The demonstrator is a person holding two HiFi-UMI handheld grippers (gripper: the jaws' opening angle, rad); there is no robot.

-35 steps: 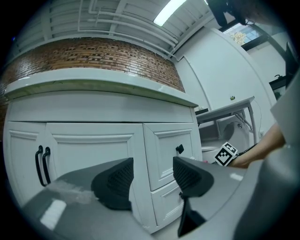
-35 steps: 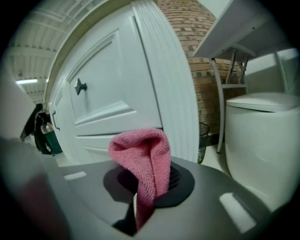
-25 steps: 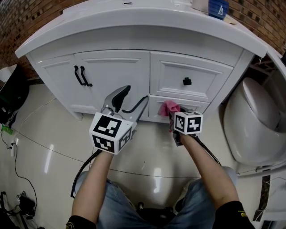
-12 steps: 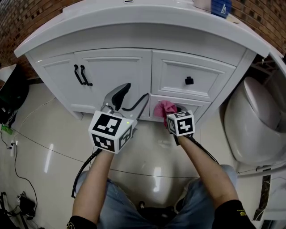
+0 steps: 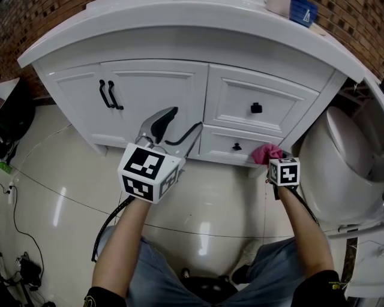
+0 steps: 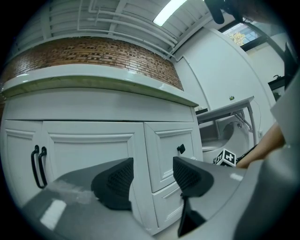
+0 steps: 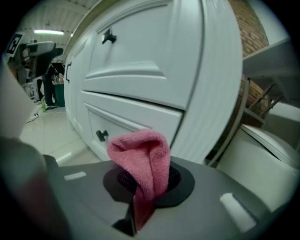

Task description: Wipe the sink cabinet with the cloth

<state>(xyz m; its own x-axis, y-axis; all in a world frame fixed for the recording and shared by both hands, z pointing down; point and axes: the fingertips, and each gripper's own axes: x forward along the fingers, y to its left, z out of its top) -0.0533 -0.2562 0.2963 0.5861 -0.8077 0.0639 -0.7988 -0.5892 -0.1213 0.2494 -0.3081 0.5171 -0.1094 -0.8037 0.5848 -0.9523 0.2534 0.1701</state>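
One cloth [image 7: 143,161] (pink) pinched in right gripper [image 7: 149,182] beside sink cabinet [image 7: 140,70].

Looks like a bathroom to me, though maybe a mock-up one. Main giveaway is the white cabinet [image 5: 150,102], with black handles [image 5: 108,95] on its doors, knobbed drawers [image 5: 258,105] in its right half and a curved white counter [image 5: 180,24] on top. Just right of the cabinet sits what looks like a toilet [image 5: 342,174]. Brick wall [image 5: 30,24] behind it, glossy pale tile floor [image 5: 60,198] in front. Odd bits: loose cables [image 5: 23,262] on the floor off to the cabinet's left, and a strip light [image 6: 169,10] high above it in a ribbed, hall-type ceiling.
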